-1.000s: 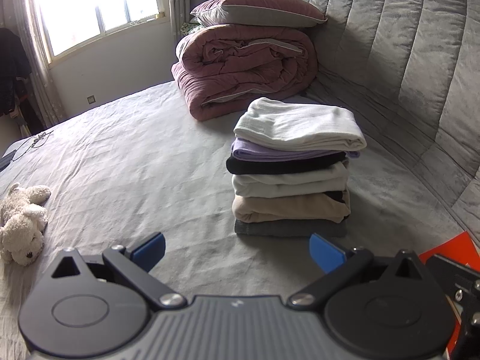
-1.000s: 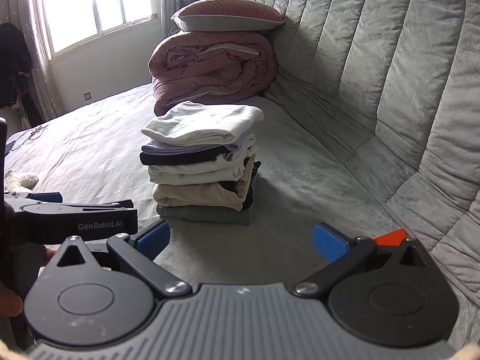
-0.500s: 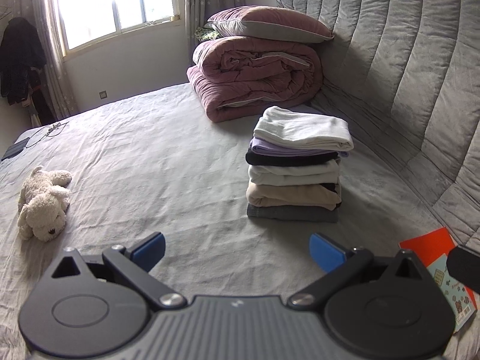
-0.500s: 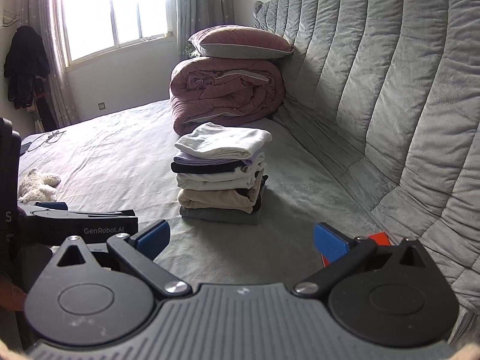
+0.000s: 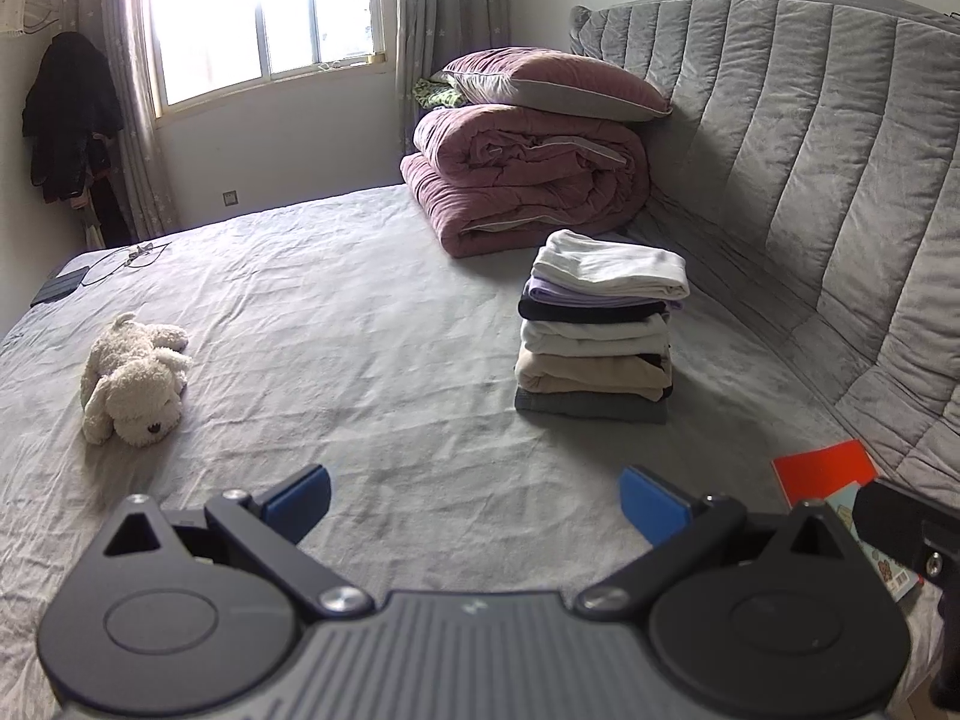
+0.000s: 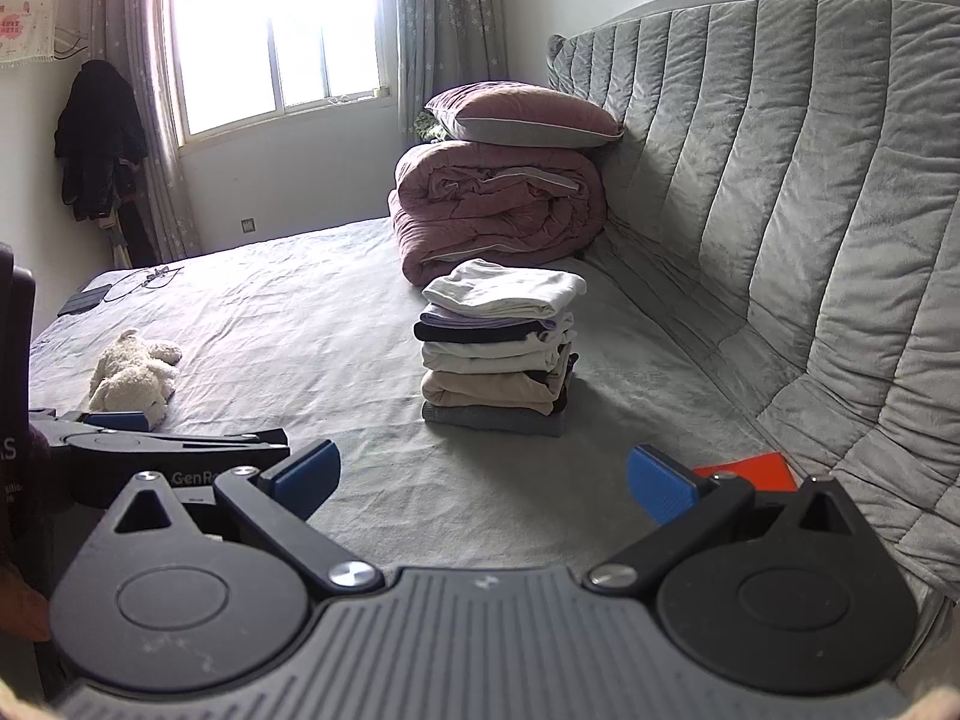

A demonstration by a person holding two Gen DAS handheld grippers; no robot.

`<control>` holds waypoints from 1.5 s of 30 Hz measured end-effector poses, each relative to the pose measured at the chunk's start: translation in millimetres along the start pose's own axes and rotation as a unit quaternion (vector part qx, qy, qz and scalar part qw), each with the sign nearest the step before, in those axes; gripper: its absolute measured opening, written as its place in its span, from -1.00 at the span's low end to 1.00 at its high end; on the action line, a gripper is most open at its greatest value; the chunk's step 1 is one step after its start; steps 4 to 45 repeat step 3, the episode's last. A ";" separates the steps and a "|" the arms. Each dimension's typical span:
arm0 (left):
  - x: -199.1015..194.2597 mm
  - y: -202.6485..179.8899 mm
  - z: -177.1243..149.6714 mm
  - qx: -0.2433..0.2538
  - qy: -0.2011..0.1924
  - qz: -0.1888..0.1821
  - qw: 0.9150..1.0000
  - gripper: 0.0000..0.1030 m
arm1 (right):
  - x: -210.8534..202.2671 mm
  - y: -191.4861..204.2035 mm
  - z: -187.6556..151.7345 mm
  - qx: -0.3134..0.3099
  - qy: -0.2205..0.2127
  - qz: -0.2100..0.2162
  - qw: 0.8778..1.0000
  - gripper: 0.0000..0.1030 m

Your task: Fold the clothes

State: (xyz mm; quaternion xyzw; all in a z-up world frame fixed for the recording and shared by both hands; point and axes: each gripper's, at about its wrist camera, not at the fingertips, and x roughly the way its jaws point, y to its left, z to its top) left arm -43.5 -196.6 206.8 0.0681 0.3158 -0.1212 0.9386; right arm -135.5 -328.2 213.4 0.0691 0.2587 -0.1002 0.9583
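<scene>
Neat stack of folded clothes sits on the grey-sheeted bed, 1 o'clock of left gripper. Left and right gripper both spread wide, empty. No loose garment visible (folding looks finished, my read).

clothes stack – folded, plush dog apart

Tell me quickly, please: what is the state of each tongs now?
Left tongs: open, holding nothing.
Right tongs: open, holding nothing.
</scene>
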 end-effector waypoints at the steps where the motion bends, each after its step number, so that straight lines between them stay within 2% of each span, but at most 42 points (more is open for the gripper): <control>1: -4.1 1.6 -2.4 -0.001 -0.001 0.000 1.000 0.99 | -2.6 1.7 -1.7 -0.001 -0.001 0.001 1.000 1.00; 3: -12.4 4.7 -7.3 -0.003 -0.004 0.000 1.000 0.99 | -7.5 5.3 -4.3 -0.004 -0.002 0.004 1.000 1.00; 45: -12.4 4.7 -7.3 -0.003 -0.004 0.000 1.000 0.99 | -7.5 5.3 -4.3 -0.004 -0.002 0.004 1.000 1.00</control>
